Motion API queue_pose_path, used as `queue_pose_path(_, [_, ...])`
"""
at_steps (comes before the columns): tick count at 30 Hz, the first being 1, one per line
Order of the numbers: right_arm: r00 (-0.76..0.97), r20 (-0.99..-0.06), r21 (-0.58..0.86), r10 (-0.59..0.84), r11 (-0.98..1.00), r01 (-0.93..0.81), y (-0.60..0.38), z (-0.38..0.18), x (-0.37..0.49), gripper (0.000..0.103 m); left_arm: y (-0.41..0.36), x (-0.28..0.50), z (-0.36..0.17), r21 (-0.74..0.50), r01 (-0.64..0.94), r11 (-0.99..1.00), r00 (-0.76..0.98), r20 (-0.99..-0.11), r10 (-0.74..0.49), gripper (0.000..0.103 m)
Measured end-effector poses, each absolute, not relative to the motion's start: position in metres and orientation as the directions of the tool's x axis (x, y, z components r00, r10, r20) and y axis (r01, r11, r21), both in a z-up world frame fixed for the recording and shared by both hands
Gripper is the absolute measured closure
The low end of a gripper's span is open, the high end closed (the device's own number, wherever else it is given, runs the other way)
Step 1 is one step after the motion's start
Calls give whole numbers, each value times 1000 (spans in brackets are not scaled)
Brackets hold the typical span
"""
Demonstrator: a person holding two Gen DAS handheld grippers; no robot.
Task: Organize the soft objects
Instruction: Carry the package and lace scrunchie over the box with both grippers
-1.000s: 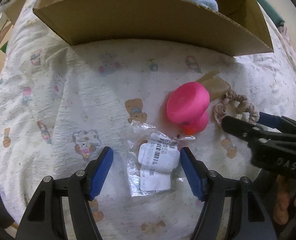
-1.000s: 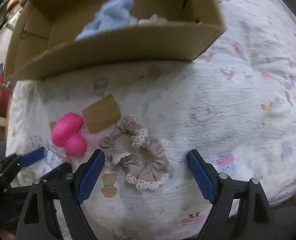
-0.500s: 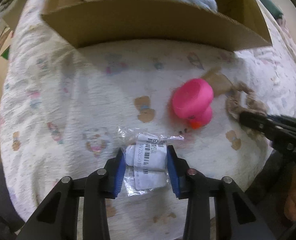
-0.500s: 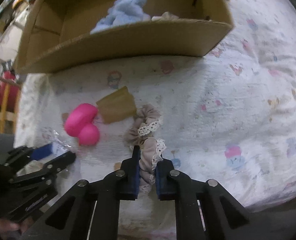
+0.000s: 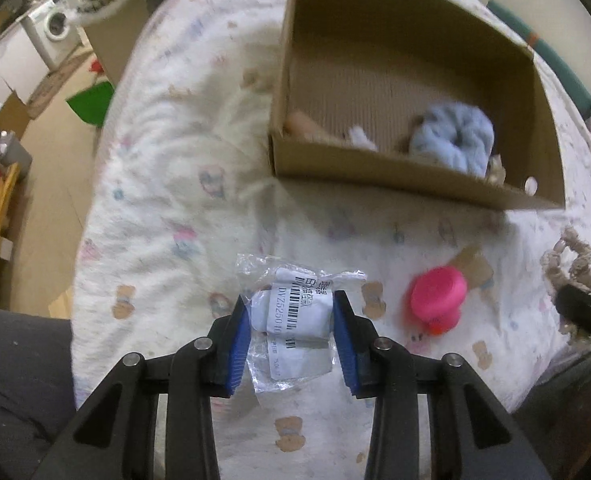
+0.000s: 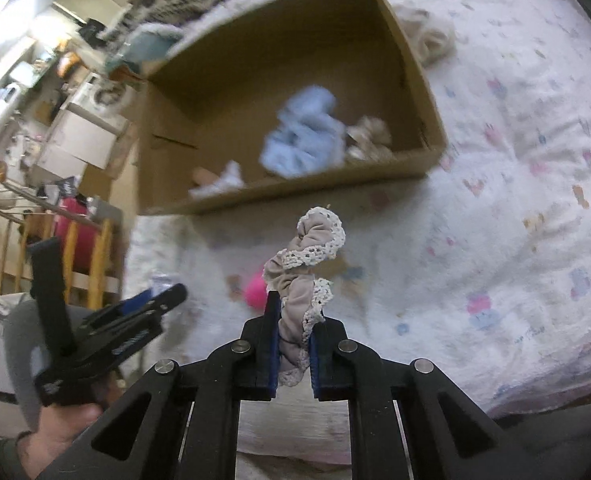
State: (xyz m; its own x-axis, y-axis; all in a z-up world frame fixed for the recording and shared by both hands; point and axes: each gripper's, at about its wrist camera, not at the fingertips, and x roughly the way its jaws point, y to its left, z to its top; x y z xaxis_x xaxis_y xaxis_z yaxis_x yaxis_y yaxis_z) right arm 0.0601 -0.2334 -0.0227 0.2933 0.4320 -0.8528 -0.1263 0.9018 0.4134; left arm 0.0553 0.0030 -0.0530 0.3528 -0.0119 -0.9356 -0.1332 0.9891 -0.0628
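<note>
We have the left hand-held gripper [image 5: 292,334] clamped on a plastic packet [image 5: 293,314] at lower center, the right hand-held gripper [image 6: 291,344] pinching a lace scrunchie [image 6: 307,276]. The cardboard box [image 5: 395,176] in the upper frame holds a blue scrunchie [image 5: 453,140]; the pink toy [image 5: 437,294] lies on the bed [image 5: 167,184], unpacked.

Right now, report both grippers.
Left gripper: closed on the plastic packet.
Right gripper: closed on the lace-trimmed scrunchie.
</note>
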Motion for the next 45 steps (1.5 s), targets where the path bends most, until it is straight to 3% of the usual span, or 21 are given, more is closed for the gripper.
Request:
queue_pose_path(9, [386, -783, 454, 488, 872, -183, -213, 26, 66, 90, 21, 63, -25, -84, -174, 981, 368, -930, -14, 68])
queue_pose_path(22, [435, -759, 453, 485, 873, -183, -204, 53, 135, 90, 12, 136, 55, -64, -77, 995, 517, -856, -15, 68])
queue_pose_path(45, [360, -846, 374, 394, 919, -126, -195, -36, 173, 89, -18, 182, -12, -37, -21, 999, 492, -870, -22, 68])
